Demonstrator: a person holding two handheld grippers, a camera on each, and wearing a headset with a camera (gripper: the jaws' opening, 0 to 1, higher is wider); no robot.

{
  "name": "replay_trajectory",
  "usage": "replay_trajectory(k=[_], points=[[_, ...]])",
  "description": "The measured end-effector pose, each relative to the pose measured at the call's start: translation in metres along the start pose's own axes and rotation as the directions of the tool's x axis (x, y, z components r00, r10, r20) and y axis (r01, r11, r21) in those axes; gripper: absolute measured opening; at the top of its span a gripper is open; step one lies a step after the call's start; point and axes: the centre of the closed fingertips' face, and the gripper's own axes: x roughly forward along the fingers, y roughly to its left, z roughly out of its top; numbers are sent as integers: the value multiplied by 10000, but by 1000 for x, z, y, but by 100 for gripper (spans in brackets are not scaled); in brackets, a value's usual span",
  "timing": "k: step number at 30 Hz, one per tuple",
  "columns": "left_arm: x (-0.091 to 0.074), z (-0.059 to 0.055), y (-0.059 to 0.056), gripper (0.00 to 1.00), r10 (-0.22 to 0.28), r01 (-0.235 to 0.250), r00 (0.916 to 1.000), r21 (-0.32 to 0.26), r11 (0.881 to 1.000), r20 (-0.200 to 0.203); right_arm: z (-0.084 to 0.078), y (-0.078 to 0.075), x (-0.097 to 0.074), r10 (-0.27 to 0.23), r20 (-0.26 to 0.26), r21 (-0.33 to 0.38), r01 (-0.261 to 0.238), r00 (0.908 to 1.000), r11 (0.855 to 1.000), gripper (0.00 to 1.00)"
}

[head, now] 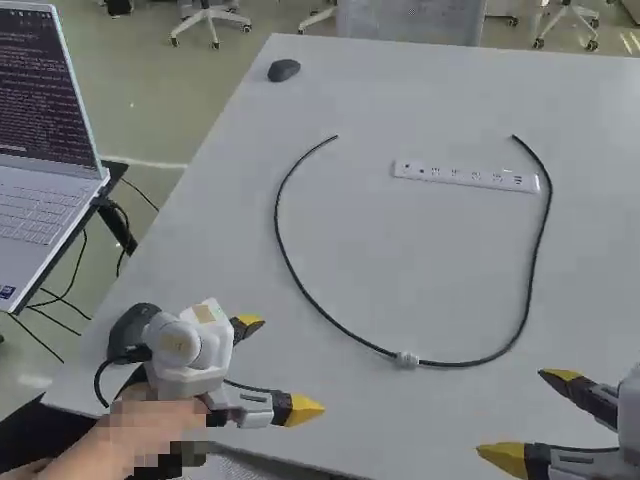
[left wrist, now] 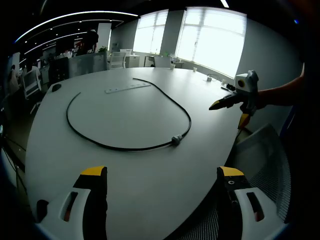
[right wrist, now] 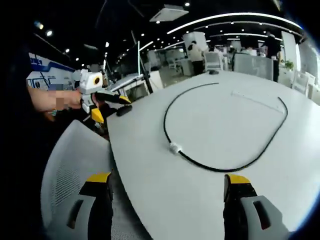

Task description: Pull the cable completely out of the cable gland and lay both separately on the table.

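Note:
A long black cable lies in a wide U on the white table. A small white cable gland is threaded on it at the bottom of the loop, near the front edge. My left gripper is held in a hand at the table's front left corner, open and empty, left of the gland. My right gripper hovers at the front right, open and empty too. From the left gripper the gland lies ahead on the cable. From the right gripper the gland also lies ahead.
A white power strip lies inside the far part of the loop. A dark mouse sits at the far left edge. An open laptop stands on a stand left of the table. A grey mesh chair is by the front edge.

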Motion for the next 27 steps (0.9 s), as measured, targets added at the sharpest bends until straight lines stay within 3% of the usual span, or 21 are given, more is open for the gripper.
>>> replay_trajectory(k=[4, 7, 16, 20, 25, 27], points=[[1, -3, 1, 90, -16, 17, 10000, 32, 10000, -92, 3, 0, 4, 97, -160, 45, -96, 9998, 9999, 87], [2, -5, -2, 91, -68, 72, 9996, 145, 9999, -286, 8, -1, 7, 101, -112, -6, -101, 9999, 9999, 87], [3, -6, -2, 92, -171, 175, 9991, 108, 9998, -383, 11, -6, 13, 142, -137, -232, -145, 9998, 9996, 89], [3, -6, 1, 92, -112, 111, 9995, -32, 9999, -302, 15, -5, 17, 139, -283, -705, -159, 9995, 9974, 88], [5, -9, 0, 94, -70, 66, 9995, -114, 9999, -303, 18, -3, 29, 427, -737, -1284, -519, 9964, 9904, 87], [4, -8, 5, 98, 274, -271, 9992, 100, 9996, -291, 20, -3, 34, 439, -896, -1552, -575, 9950, 9862, 85]])
